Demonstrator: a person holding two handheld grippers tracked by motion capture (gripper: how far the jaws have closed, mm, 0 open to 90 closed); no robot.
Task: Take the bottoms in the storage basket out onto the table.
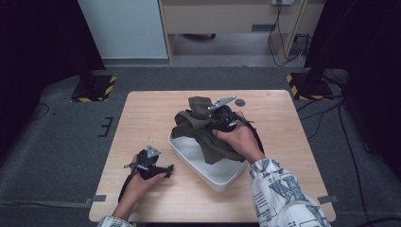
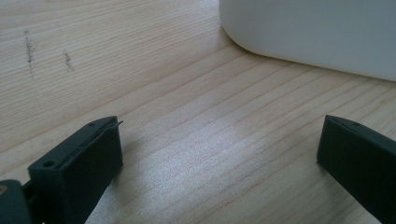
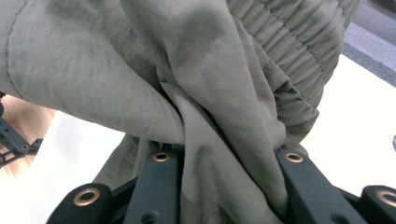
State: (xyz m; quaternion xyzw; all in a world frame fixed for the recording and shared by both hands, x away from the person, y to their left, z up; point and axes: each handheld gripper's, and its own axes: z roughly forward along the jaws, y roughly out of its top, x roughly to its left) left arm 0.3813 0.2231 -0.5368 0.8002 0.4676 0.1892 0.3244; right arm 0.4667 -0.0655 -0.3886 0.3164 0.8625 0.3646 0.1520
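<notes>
Lower left of the high view, the left tongs [image 1: 166, 169] sat on the desk [image 1: 142, 113] spread wide with nothing in them, just beside the white tub [image 1: 215, 177]. Center frame, the right tongs [image 1: 222, 124] were clamped on a bunched olive garment [image 1: 201, 125], held up over the tub with its lower part drooping into it.

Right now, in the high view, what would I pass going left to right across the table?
Left tongs resting open on the table, then the white tub, then the right tongs gripping the olive cloth above the tub.
</notes>
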